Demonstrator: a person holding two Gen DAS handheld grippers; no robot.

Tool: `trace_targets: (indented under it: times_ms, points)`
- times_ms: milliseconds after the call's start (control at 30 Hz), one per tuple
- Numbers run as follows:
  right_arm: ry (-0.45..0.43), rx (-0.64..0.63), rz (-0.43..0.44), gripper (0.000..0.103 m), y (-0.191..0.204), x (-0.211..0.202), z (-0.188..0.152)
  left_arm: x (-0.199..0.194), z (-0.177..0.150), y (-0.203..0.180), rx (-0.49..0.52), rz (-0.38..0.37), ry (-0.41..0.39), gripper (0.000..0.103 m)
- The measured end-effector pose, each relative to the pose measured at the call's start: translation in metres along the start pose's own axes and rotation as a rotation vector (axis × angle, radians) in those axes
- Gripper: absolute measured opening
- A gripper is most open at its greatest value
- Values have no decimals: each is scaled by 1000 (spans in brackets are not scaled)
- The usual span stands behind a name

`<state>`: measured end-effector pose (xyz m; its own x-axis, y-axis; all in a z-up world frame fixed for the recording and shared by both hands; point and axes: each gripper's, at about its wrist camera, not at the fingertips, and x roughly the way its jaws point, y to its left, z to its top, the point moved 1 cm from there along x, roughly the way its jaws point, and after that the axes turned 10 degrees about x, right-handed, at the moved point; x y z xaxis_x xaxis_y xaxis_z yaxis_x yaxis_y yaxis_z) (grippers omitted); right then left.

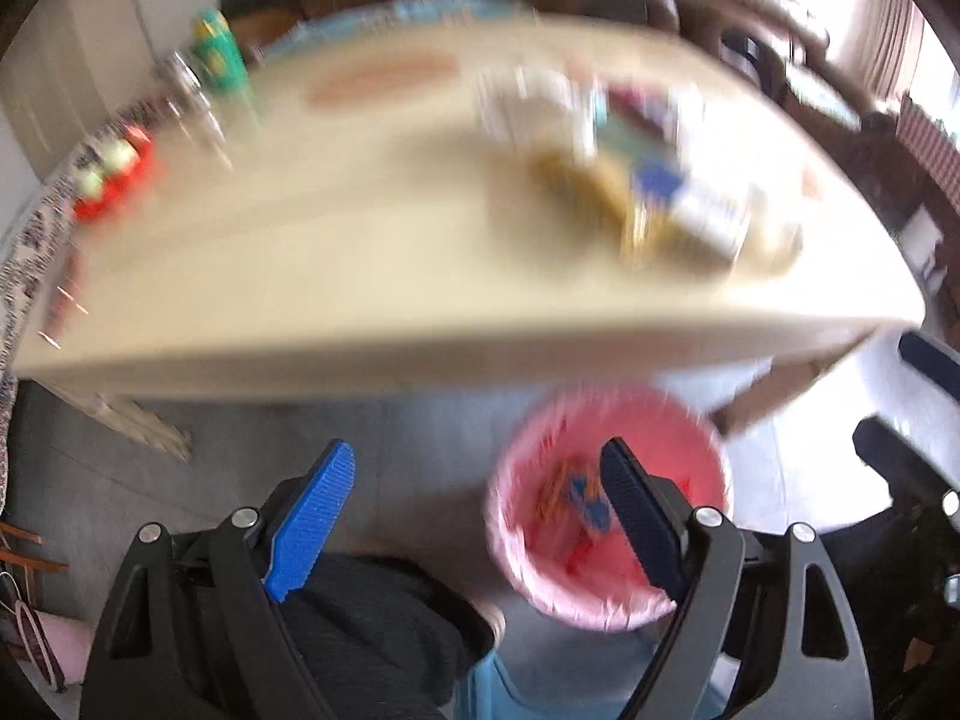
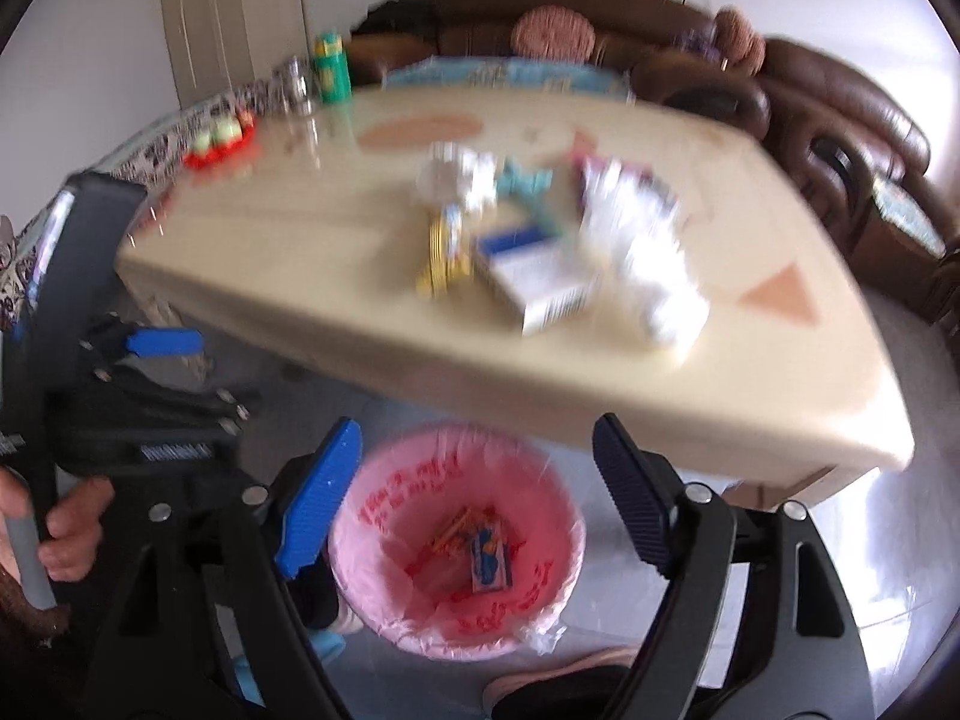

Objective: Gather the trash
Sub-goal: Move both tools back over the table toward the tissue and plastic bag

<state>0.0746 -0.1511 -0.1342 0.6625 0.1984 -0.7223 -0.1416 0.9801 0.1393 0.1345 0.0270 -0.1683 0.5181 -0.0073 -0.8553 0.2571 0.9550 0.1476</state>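
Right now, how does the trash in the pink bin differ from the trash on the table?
The binned trash is a few small orange-and-blue wrappers down inside the pink bin; the table trash is a bigger, mostly white-and-blue pile spread on the table. Both are packaging, blurred.

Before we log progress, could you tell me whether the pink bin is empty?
Not empty: the pink bin already holds a few colourful wrappers at its bottom.
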Motion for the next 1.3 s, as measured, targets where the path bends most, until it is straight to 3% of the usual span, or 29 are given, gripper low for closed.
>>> trace_targets:
  times_ms: [200, 467, 733, 1300]
  points:
    - [-134, -1, -11, 83, 3, -53, 27, -81, 29, 17, -13, 12, -167, 86]
    - [-234, 10, -20, 85, -9, -94, 47, -127, 47, 15, 33, 55, -270, 86]
    - [-282, 6, -43, 86, -11, -107, 58, -134, 61, 8, 58, 57, -292, 86]
    - [-297, 10, -60, 87, -20, -99, 76, -125, 86, 12, 67, 73, -296, 87]
